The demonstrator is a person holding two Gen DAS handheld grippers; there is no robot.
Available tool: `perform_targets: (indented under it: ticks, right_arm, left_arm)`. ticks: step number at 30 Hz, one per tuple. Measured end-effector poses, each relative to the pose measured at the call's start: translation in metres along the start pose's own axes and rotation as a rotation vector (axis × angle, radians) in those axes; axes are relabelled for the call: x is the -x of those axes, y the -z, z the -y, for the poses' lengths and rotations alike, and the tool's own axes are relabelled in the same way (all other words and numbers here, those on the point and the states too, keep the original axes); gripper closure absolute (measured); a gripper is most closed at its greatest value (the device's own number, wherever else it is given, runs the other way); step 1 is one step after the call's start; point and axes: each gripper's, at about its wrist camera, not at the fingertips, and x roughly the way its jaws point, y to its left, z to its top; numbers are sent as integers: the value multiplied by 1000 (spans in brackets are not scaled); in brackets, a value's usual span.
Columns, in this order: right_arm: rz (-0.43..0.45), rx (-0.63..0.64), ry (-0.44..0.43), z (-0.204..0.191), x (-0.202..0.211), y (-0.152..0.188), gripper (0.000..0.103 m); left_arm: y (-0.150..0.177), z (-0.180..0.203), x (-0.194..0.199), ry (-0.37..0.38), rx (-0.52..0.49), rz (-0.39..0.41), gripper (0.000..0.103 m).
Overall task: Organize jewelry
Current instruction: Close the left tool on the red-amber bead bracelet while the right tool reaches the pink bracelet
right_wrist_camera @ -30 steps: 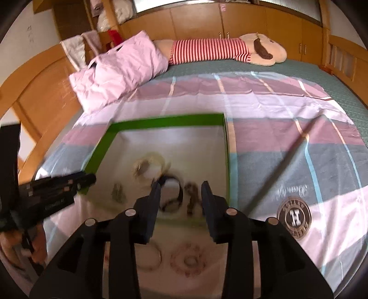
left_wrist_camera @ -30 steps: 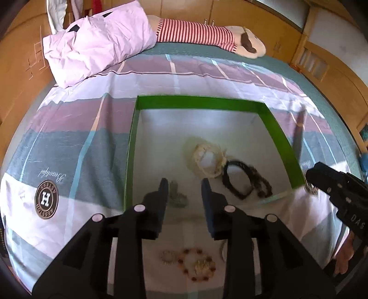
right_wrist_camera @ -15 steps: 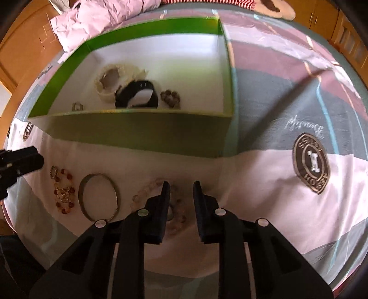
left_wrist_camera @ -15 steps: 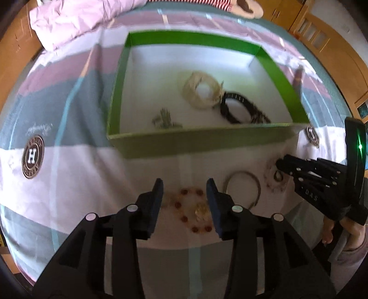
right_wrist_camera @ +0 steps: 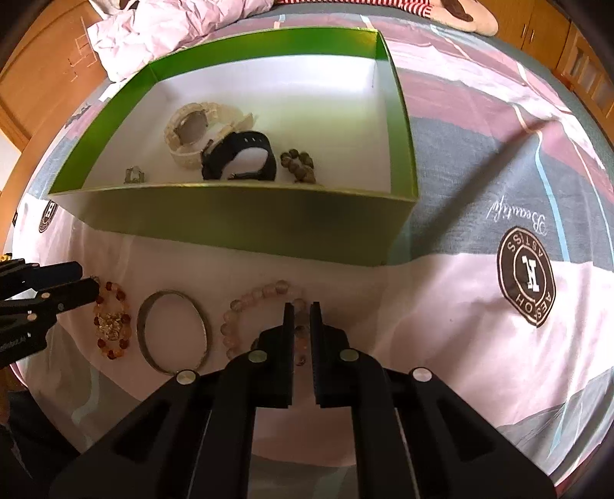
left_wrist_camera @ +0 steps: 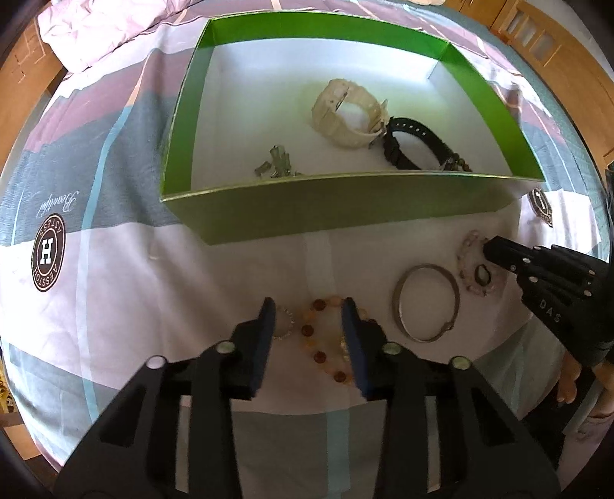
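Note:
A green box (left_wrist_camera: 345, 215) (right_wrist_camera: 238, 222) on the bed holds a cream watch (left_wrist_camera: 345, 111), a black watch (left_wrist_camera: 414, 149), a brown bead bracelet (right_wrist_camera: 299, 163) and small metal pieces (left_wrist_camera: 276, 167). In front of it lie an amber bead bracelet (left_wrist_camera: 326, 341) (right_wrist_camera: 111, 322), a silver bangle (left_wrist_camera: 426, 303) (right_wrist_camera: 174, 332) and a pink bead bracelet (left_wrist_camera: 474, 265) (right_wrist_camera: 261, 303). My left gripper (left_wrist_camera: 309, 307) is open and straddles the amber bracelet. My right gripper (right_wrist_camera: 302, 307) (left_wrist_camera: 489, 245) is nearly closed around the pink bracelet's beads.
The bedsheet (right_wrist_camera: 479, 307) is striped with round logo patches (left_wrist_camera: 48, 253) (right_wrist_camera: 525, 276). A pink pillow (right_wrist_camera: 172, 30) and a striped plush toy (right_wrist_camera: 441, 9) lie at the far end. Wooden cabinets (left_wrist_camera: 556, 50) surround the bed.
Both grippers have dropped from above the box to the jewelry in front of it. The right jaws have narrowed onto the pink bracelet. The left jaws stay open.

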Motion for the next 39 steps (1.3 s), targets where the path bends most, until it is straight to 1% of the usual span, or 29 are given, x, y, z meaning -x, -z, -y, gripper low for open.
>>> perform_targets:
  ticks: [3,9,11,13,14,15,17,18,20,23,25,26,28,30,31,35,38,39]
  right_arm:
    - [1,-2,-1,2,2,0,96]
    - [-4,-9,-4,5,1,0,96]
    - [-4,-8,-3,4,2,-1,96]
    - [-5,-8,-3,5,1,-2,96]
    - [-5,-9,-4,6,1,-3,96]
    - [-5,-11,-4,7,1,-3,96]
    - [-3,-15,-1,7,1,-4,96]
    - [-3,-16,0,7,1,-4,96]
    - [-2,-22,0,10,1,-4,96]
    - [-2,-27,0,12,0,-5,96]
    - [-2,-31,-2,11,0,-6,95]
    - [-2,-35,-4,12,0,-6,95]
    - [-1,-46,-8,13,2,-6,95]
    - [5,-56,-12,16,4,-7,95]
    - [8,-58,-11,16,5,-7,95]
    - [8,-68,-13,21,6,-6,94]
    - [5,-65,-8,21,4,-6,94]
    - [5,-62,-7,21,4,-7,94]
  left_arm:
    - [0,2,-4,5,-25,-14,69]
    - [-3,17,-15,-18,-101,-27,69]
    - [-5,21,-19,-27,-125,-24,69]
    - [-8,23,-22,-20,-133,-24,70]
    - [-10,22,-24,-11,-123,-23,71]
    - [-13,20,-25,0,-110,-24,78]
    - [-17,15,-26,6,-74,-22,84]
    - [-19,12,-26,2,-61,-17,92]
    - [-21,6,-24,-25,-32,0,94]
    - [-27,-17,-21,-66,81,28,98]
    - [-29,-27,-20,-53,120,24,98]
    - [-29,-29,-20,-33,121,16,98]
    - [-28,-28,-18,-28,108,17,94]
    - [-26,-19,-17,-29,68,19,82]
    - [-23,-15,-16,-26,49,20,81]
    - [-20,2,-21,-34,-7,7,79]
    - [-21,6,-30,-61,-10,-26,79]
    - [-22,8,-33,-59,-3,-34,79]
